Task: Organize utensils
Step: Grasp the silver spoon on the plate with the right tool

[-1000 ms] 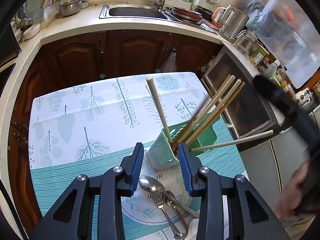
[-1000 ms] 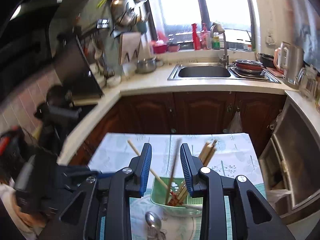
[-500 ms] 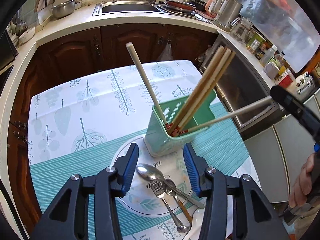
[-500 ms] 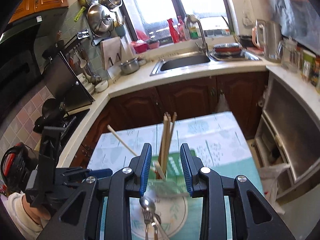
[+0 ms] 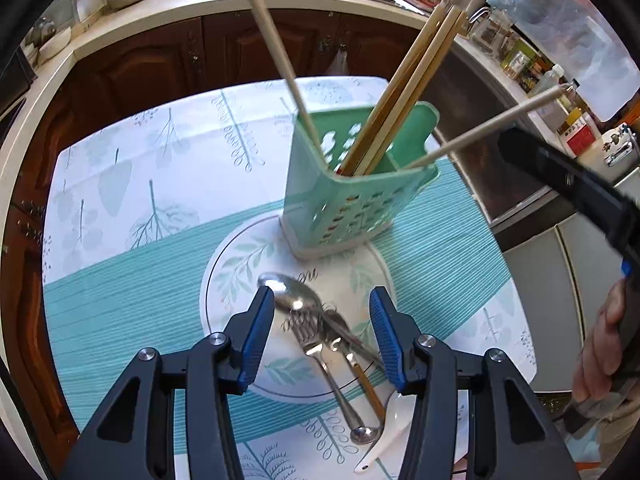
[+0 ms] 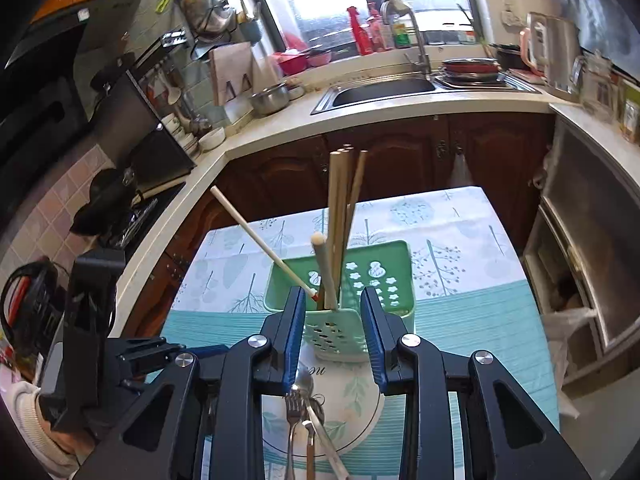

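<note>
A green perforated utensil holder point(image 5: 352, 196) stands on the far rim of a white leaf-patterned plate point(image 5: 232, 276) and holds several chopsticks point(image 5: 404, 84). On the plate lie a metal spoon point(image 5: 294, 296), a fork point(image 5: 316, 350) and a wooden-handled utensil point(image 5: 362, 376); a white ceramic spoon point(image 5: 394, 412) lies at its near edge. My left gripper point(image 5: 322, 326) is open and empty just above the cutlery. My right gripper point(image 6: 331, 336) is open and empty, above the plate point(image 6: 356, 400) near the holder point(image 6: 380, 280). The spoon point(image 6: 303, 380) and fork point(image 6: 293, 404) show below it.
The table carries a white and teal leaf-print cloth point(image 5: 132, 184). Behind it run dark wood cabinets point(image 6: 400, 160) and a counter with a sink point(image 6: 384, 90). A steel appliance point(image 6: 576, 240) stands to the right of the table. The right gripper's body point(image 5: 580, 192) shows at the right.
My left gripper has pulled back from the holder and dropped low over the cutlery on the plate. The right gripper has moved closer to the holder. Both stay open.
</note>
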{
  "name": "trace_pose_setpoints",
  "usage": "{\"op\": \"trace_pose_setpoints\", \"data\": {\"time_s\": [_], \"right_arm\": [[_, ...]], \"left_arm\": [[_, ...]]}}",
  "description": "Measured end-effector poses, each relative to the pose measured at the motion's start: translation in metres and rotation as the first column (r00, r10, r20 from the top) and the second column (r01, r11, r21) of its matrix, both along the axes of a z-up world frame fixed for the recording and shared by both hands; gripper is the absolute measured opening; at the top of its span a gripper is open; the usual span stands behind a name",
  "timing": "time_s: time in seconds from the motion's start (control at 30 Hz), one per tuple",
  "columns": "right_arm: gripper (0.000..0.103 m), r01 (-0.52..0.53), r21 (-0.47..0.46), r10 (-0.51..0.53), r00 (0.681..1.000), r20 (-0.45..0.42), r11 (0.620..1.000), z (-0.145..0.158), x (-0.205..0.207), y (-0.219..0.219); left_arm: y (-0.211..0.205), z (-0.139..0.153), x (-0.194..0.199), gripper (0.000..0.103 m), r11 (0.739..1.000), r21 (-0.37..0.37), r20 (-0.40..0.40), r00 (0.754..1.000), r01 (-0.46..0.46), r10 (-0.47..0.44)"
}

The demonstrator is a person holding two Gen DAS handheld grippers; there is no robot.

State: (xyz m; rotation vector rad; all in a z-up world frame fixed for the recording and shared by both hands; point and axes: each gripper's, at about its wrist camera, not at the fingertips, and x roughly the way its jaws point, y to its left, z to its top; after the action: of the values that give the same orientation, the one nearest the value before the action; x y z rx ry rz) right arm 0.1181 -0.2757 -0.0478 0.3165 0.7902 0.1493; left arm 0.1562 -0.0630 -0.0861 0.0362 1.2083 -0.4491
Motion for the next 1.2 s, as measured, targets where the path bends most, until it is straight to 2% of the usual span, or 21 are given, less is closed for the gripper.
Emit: {"op": "trace_pose_setpoints", "data": {"time_s": [0.17,0.37,0.6,0.83,0.9,0.97,1.03,1.2], "right_arm": [[0.03,-0.069,-0.008,0.069,0.997,-0.04,0.998,-0.014,0.009,0.009],[0.03,-0.146,0.015,0.147,0.976,-0.161,0.989,-0.066,0.008,0.02],[0.03,-0.248,0.008,0.242,0.937,-0.251,0.969,-0.127,-0.002,0.05],[0.029,-0.341,-0.041,0.316,0.906,-0.281,0.939,-0.168,0.005,0.095],[0.027,-0.358,-0.063,0.327,0.9,-0.288,0.932,-0.176,0.01,0.106],[0.018,-0.366,-0.091,0.326,0.898,-0.294,0.926,-0.182,0.016,0.116],[0.014,-0.368,-0.137,0.315,0.9,-0.299,0.92,-0.189,0.02,0.125],[0.014,-0.362,-0.169,0.291,0.895,-0.338,0.917,-0.206,0.031,0.136]], "left_arm": [[0.014,-0.024,-0.01,0.048,0.999,0.015,-0.07,0.997,-0.028,0.029],[0.026,-0.063,-0.024,0.048,0.997,0.016,-0.185,0.979,-0.08,0.082],[0.034,-0.084,-0.035,0.048,0.985,0.001,-0.215,0.961,-0.175,0.171],[0.055,-0.092,-0.043,0.048,0.966,-0.022,-0.234,0.941,-0.256,0.244],[0.062,-0.096,-0.046,0.048,0.963,-0.025,-0.244,0.936,-0.267,0.253],[0.069,-0.098,-0.047,0.048,0.962,-0.025,-0.252,0.933,-0.271,0.256],[0.076,-0.101,-0.05,0.048,0.962,-0.026,-0.257,0.932,-0.272,0.256],[0.086,-0.104,-0.051,0.048,0.964,-0.041,-0.264,0.933,-0.264,0.244]]}}
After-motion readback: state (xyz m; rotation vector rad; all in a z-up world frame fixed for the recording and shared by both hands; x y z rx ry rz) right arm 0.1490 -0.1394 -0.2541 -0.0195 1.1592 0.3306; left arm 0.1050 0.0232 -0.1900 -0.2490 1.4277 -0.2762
